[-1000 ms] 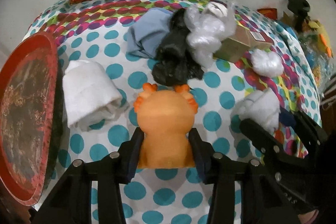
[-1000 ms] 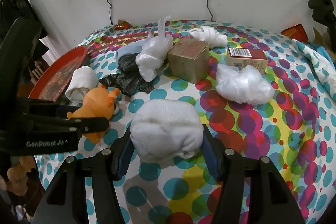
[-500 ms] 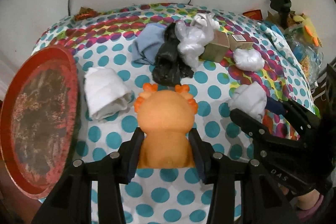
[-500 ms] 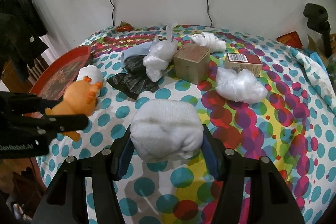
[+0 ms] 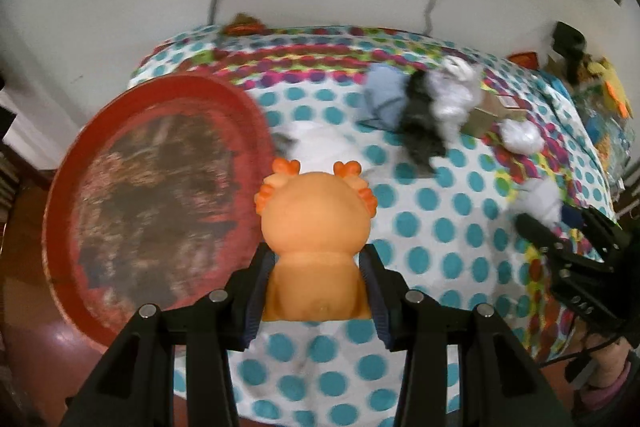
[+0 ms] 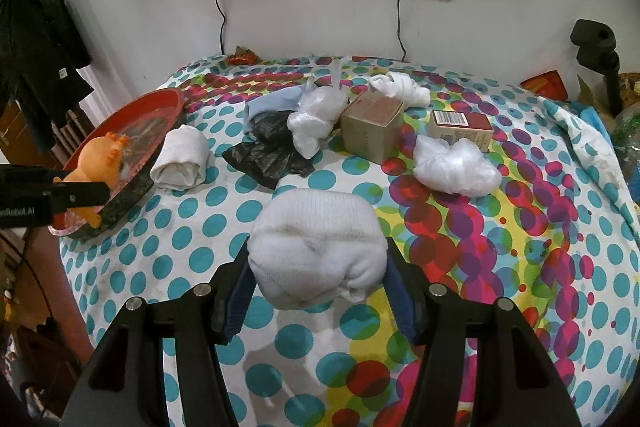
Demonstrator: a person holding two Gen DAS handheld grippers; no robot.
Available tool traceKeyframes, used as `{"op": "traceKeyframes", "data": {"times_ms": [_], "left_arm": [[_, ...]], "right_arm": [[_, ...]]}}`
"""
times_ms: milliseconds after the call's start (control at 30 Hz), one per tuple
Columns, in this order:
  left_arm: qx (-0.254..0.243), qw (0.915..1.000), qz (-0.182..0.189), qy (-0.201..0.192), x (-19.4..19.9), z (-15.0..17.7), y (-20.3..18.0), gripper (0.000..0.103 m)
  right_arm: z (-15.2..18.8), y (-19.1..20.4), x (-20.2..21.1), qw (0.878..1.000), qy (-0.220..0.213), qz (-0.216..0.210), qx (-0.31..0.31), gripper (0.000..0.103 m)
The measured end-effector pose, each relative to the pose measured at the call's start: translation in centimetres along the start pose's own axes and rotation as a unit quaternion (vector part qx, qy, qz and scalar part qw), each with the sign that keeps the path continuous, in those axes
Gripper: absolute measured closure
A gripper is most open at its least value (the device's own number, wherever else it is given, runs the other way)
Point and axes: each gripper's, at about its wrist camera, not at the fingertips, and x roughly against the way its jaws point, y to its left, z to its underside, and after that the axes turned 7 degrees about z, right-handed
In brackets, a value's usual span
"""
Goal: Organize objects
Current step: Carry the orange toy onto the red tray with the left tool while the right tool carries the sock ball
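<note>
Gripping: left gripper (image 5: 316, 291) clamps orange toy (image 5: 316, 227), base cut off; right gripper (image 6: 318, 291) clamps white bundle (image 6: 316, 251), possibly socks.

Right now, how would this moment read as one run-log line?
left gripper: shut on orange toy, near red tray | right gripper: shut on white sock roll

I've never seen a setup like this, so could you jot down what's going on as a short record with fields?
Surface: polka-dot tablecloth
Left gripper: shut on an orange rubber toy animal, held near the round red tray
Right gripper: shut on a rolled white sock bundle, above the cloth
Still on the cloth: rolled white towel, crumpled black plastic bag, tan cardboard box, crumpled clear plastic bag
</note>
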Motion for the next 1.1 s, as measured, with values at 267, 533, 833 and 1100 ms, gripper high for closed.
{"op": "traceKeyframes", "data": {"times_ms": [267,533,833,1100], "left_arm": [[0.046,0.9984,-0.032,-0.005,1.2,0.8,6.5,0.058],[0.090,0.9934,-0.070,0.004,0.7,1.2,13.5,0.058],[0.127,0.9864,-0.102,0.015,-0.5,1.8,19.4,0.058],[0.141,0.9836,-0.111,0.017,-1.3,2.0,22.4,0.058]], "right_arm": [[0.1,0.2,0.6,1.000,-0.002,0.010,-0.001,0.047],[0.1,0.3,0.6,1.000,0.002,0.021,-0.003,0.047],[-0.1,0.7,0.2,1.000,0.009,0.030,-0.003,0.047],[-0.2,1.8,-0.2,0.999,0.014,0.038,0.006,0.047]]}}
